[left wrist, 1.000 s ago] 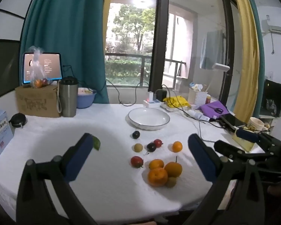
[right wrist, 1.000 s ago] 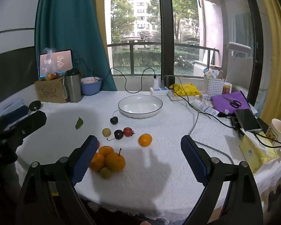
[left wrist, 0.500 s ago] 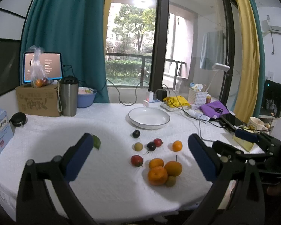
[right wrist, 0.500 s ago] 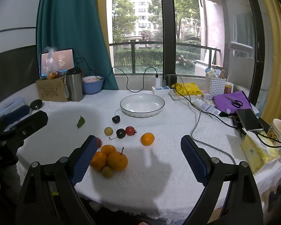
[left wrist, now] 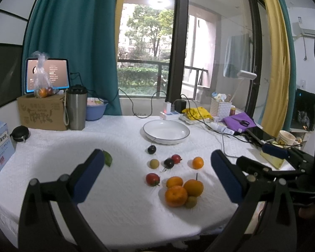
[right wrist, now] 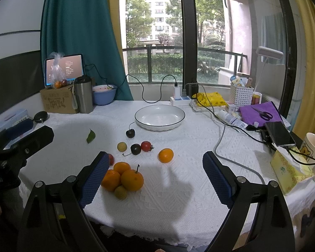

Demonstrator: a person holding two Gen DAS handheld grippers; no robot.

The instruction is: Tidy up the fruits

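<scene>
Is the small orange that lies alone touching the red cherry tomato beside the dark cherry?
Apart. The right wrist view shows bare white cloth between the lone orange and the red cherry tomato; the left wrist view shows the same gap.

A: White tablecloth [right wrist: 178, 199] with a raised woven pattern, and a white plate [right wrist: 160, 116] rimmed in a thin dark line toward the tabletop's far edge.

B: Orange on the mandarins [right wrist: 124, 176], clustered near the front edge, and a yellow-green small fruit [right wrist: 121, 192] touching them. Dark, nearly black cherries [right wrist: 135, 149]; red cherry tomato [right wrist: 145, 146].

A: Both grippers carry blue pads [right wrist: 94, 178] with a fine mesh texture, on black frames.

B: Far back, teal curtain [left wrist: 73, 42], yellow curtain [left wrist: 273, 52], a purple cloth [right wrist: 260, 113] at the right edge.
</scene>
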